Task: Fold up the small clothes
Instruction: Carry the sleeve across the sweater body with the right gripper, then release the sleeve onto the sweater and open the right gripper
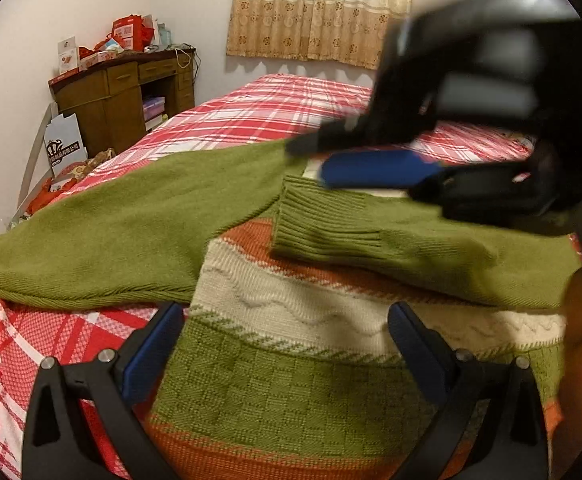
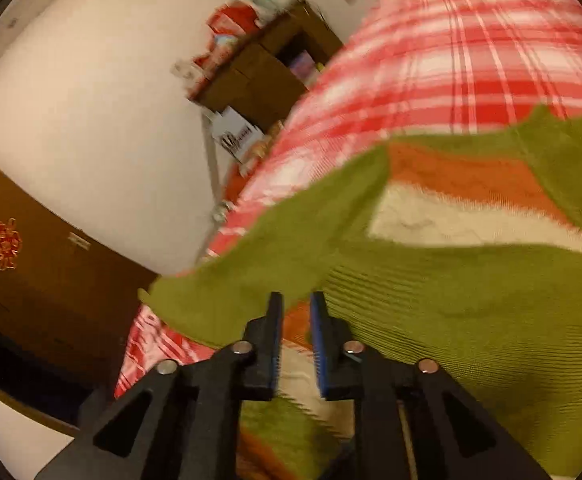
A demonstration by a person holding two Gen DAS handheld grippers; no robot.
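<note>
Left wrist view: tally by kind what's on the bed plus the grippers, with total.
Sweater, green with orange and cream bands: 1
Sleeves: 2, one spread out, one folded across the body
Grippers: 2, left gripper and right gripper
Plaid bedsheet: 1
Total: 6

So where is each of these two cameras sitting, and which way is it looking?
Left wrist view: sits on the left claw, looking down along its wide-open fingers across the sweater on the plaid bed; the right claw crosses in above.
Right wrist view: sits on the right claw, tilted, looking over the sweater's green sleeve; fingers slightly apart, nothing between.
Shared: sweater, bed, wooden desk.
</note>
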